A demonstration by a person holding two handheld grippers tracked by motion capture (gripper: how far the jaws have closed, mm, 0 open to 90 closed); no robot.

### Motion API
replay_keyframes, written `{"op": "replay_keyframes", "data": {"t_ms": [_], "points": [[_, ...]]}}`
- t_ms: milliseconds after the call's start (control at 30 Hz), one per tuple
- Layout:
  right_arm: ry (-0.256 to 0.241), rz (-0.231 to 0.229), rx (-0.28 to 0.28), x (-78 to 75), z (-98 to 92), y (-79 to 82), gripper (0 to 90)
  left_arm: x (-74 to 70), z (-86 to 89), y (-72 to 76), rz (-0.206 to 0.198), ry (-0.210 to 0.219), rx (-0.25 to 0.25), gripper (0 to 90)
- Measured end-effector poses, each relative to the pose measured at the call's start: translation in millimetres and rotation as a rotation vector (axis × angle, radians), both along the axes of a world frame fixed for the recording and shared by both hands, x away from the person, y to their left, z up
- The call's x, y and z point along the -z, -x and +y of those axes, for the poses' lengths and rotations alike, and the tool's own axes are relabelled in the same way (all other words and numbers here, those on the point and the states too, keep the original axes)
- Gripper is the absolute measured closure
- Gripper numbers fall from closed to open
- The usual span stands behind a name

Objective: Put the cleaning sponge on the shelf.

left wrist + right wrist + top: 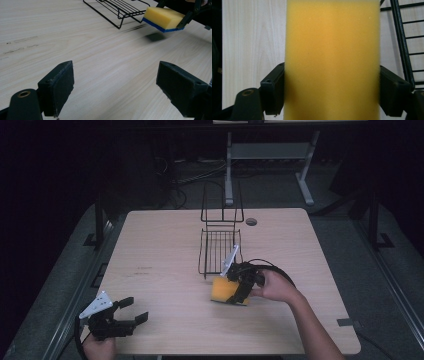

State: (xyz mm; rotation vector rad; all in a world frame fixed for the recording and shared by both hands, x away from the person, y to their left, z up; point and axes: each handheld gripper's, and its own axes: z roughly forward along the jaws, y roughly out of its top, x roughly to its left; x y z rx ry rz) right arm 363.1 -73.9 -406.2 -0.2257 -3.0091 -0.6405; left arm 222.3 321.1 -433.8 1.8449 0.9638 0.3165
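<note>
The left tool (pixel 131 310) rests low on the pale wood-grain table (pixel 165 250), its blocky black jaws spread wide on nothing. Ahead, the right tool (pixel 235 292) pinches a porous yellow sponge (pixel 223 290) with a thin blue underside, held clear of the table. Just beyond stands a black wire rack (pixel 220 242).

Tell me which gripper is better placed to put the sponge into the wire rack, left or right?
Right. The right gripper already grips the sponge, lifted off the table beside the wire rack. The left gripper is open with nothing between its jaws, near the table's front left corner, farther away.
</note>
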Motion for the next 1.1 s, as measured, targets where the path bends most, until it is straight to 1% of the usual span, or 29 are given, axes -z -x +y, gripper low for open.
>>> {"op": "replay_keyframes", "data": {"t_ms": [33, 133, 233, 333, 433, 533, 567, 667, 900, 1033, 1100], "points": [[0.007, 0.000, 0.004, -0.7, 0.5, -0.2, 21.7, 0.0, 0.0, 0.2, 0.000, 0.001, -0.001, 14.0], [0.002, -0.002, -0.007, -4.8, 2.7, -1.7, 21.7, -0.1, 0.1, 0.6, 0.000, 0.001, 0.001, 14.0], [0.002, -0.002, -0.005, -8.8, 3.8, -4.6, 21.7, -0.3, 0.5, 0.6, -0.003, 0.002, 0.001, 14.0], [0.012, -0.016, -0.003, -12.2, 4.3, -7.5, 21.7, -0.4, 1.0, 0.8, -0.001, 0.006, -0.004, 14.1], [0.010, -0.014, -0.014, -13.6, 5.5, -9.9, 21.7, -0.4, 0.9, 1.0, -0.001, 0.009, -0.003, 14.0], [0.018, -0.008, -0.016, -13.1, 6.9, -13.2, 21.7, -0.2, 0.7, 0.1, -0.003, 0.005, 0.002, 14.1], [0.017, -0.008, -0.016, -13.4, 7.0, -14.0, 21.7, -0.1, 0.6, 0.0, -0.003, 0.003, 0.004, 14.0], [-0.006, -0.005, -0.018, -14.8, 7.9, -17.7, 21.7, -0.1, 0.8, 0.5, -0.001, 0.008, -0.001, 14.1], [0.003, -0.011, -0.014, -16.1, 10.0, -26.5, 21.7, -0.6, 1.4, 1.3, -0.004, 0.008, -0.004, 14.1], [-0.006, -0.014, -0.004, -18.2, 8.9, -33.1, 21.7, -0.3, 1.7, 1.2, -0.001, 0.010, -0.005, 14.0], [-0.009, -0.008, 0.005, -19.8, 8.0, -36.6, 21.7, -0.4, 1.7, 1.1, -0.002, 0.010, -0.005, 14.1]]}}
